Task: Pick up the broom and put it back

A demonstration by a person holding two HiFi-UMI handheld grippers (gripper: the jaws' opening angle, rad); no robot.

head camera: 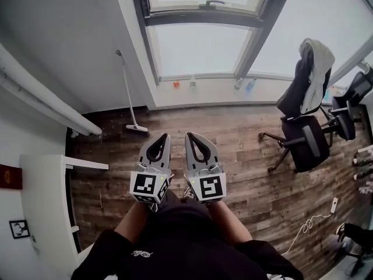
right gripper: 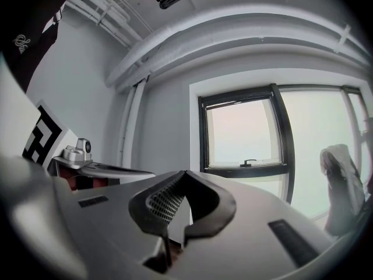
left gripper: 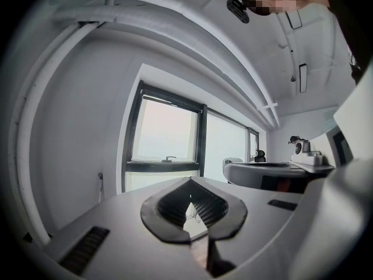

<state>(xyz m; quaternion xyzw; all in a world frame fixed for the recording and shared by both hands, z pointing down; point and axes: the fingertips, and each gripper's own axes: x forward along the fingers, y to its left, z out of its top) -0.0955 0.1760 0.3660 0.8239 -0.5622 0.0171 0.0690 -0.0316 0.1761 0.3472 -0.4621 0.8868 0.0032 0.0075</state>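
Both clenched empty: left tongs (head camera: 165, 135), right tongs (head camera: 188, 135); broom (head camera: 127, 92) against wall (head camera: 81, 51), wood floor (head camera: 245, 177).

The broom (head camera: 129, 92) is leaning left of the window (head camera: 198, 48), the office chairs (head camera: 304, 140) are standing right of it, bottles (head camera: 249, 86) sitting beneath it.

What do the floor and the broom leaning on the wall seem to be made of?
Floor: wood or wood-look laminate, matt, brown planks with grain and seams. Broom: slim pale handle and head, likely plastic or painted metal; too small to tell.
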